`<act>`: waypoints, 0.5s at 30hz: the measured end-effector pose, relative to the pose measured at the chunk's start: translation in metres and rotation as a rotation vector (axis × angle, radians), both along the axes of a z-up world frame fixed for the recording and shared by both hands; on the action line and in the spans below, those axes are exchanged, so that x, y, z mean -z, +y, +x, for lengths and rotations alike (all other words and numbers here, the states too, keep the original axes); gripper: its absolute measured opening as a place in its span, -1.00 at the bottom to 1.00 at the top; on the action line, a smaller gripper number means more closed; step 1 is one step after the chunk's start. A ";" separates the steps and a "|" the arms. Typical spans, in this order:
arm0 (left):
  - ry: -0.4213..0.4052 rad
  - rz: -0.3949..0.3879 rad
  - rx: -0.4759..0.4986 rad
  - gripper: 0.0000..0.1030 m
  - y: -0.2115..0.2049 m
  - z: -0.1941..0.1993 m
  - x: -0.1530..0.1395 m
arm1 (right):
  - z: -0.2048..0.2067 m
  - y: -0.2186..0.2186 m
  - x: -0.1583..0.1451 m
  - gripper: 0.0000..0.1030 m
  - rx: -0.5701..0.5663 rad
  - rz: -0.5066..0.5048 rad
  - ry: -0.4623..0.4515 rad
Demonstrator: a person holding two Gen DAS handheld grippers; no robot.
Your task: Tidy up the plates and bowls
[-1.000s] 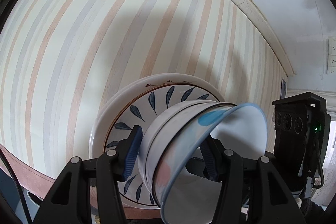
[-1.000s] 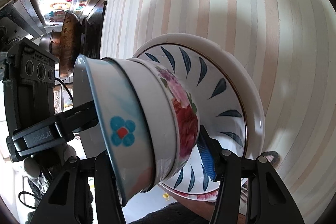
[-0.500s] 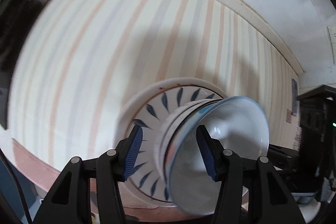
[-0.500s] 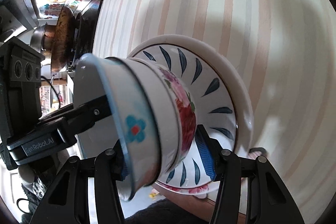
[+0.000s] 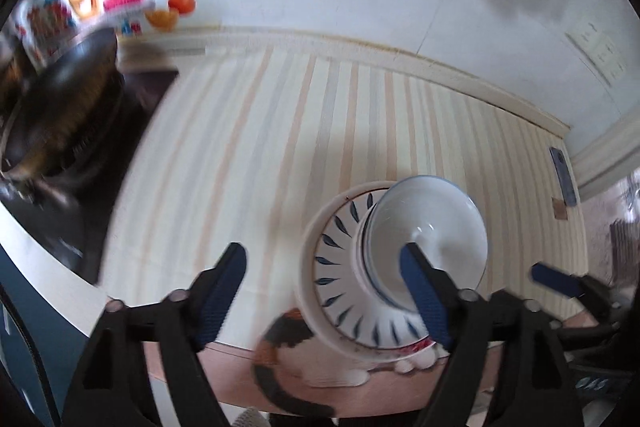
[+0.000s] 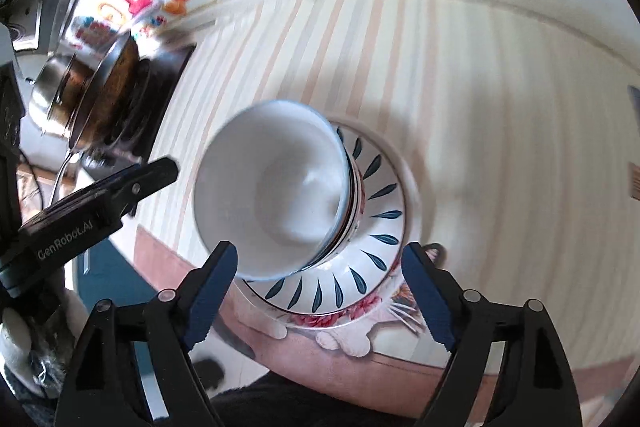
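Glossy ceramic bowl [image 6: 276, 187], glazed plate [image 6: 384, 227], shiny steel pot [image 6: 52, 87]

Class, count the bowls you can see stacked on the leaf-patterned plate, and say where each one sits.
2: a white bowl with a blue rim on top, nested in a floral bowl whose side just shows beneath it, on the leaf-patterned plate. Another bowl could be hidden between them.

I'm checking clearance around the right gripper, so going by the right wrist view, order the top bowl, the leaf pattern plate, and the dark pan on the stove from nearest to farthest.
From the right gripper:
1. Top bowl, just ahead, centre-left.
2. Leaf pattern plate, under the bowls, ahead right.
3. Dark pan, far left on the stove.
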State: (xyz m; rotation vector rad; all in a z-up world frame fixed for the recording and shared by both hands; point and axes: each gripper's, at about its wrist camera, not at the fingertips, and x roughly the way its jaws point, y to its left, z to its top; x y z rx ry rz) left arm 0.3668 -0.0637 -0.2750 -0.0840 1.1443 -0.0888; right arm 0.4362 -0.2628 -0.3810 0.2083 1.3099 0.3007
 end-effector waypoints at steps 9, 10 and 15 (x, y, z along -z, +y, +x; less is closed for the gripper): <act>-0.142 0.070 0.058 0.80 0.010 -0.047 -0.042 | -0.069 0.018 -0.067 0.95 0.144 -0.085 -0.205; -0.154 0.071 0.057 0.80 0.012 -0.053 -0.046 | -0.073 0.020 -0.071 0.96 0.151 -0.081 -0.209; -0.218 0.064 0.051 0.80 0.021 -0.088 -0.072 | -0.112 0.028 -0.095 0.97 0.206 -0.137 -0.260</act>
